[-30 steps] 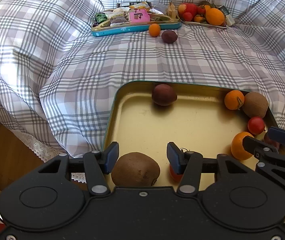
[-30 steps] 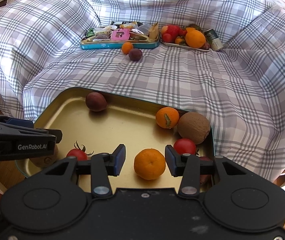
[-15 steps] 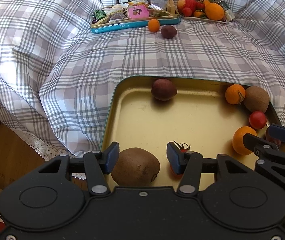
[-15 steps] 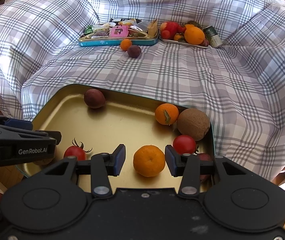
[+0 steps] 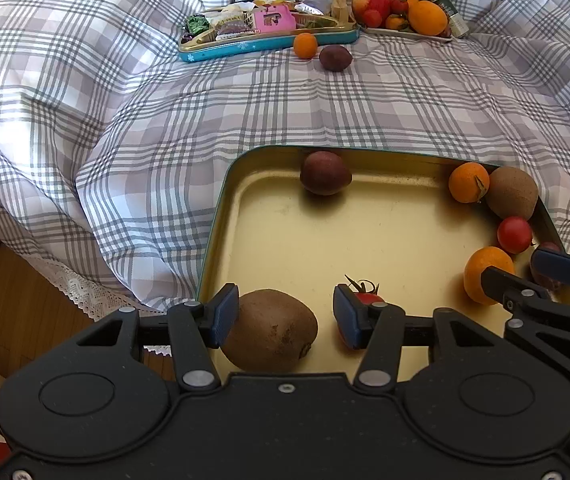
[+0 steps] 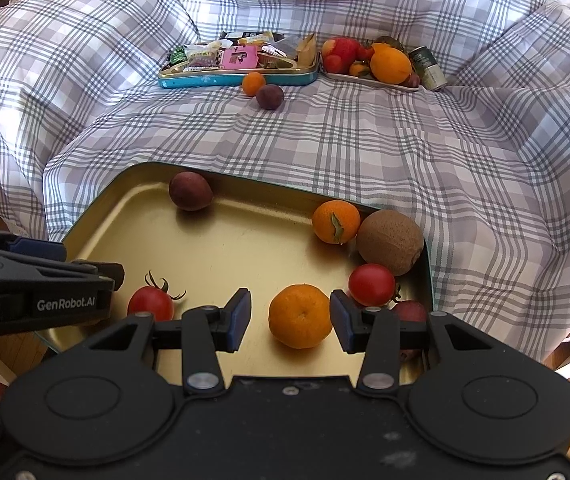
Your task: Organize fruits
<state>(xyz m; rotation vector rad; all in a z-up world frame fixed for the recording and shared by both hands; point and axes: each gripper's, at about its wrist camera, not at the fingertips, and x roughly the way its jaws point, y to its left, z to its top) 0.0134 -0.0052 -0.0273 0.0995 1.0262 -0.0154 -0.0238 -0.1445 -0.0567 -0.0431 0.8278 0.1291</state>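
Observation:
A gold tray (image 5: 221, 216) with a teal rim lies on the plaid cover. My left gripper (image 5: 285, 316) stands open around a brown kiwi (image 5: 271, 330) resting at the tray's near left; a gap shows at the right pad. A stemmed tomato (image 5: 367, 298) sits just behind that pad. My right gripper (image 6: 291, 320) is open around a mandarin (image 6: 300, 316) lying on the tray, with a gap at its left pad. Elsewhere in the tray lie a dark plum (image 6: 190, 191), a second mandarin (image 6: 336, 222), another kiwi (image 6: 390, 242) and a red tomato (image 6: 372, 284).
At the back of the cover stand a blue tin of snacks (image 5: 265, 36) and a white plate of fruit (image 5: 405, 16) with a can (image 5: 455, 20) beside it. A loose mandarin (image 5: 305, 45) and plum (image 5: 335, 57) lie before them. Wooden floor (image 5: 13, 300) shows at the left.
Both views have drifted only slightly, with the scene sitting a little higher in the picture. Jaws and fruit stand as before.

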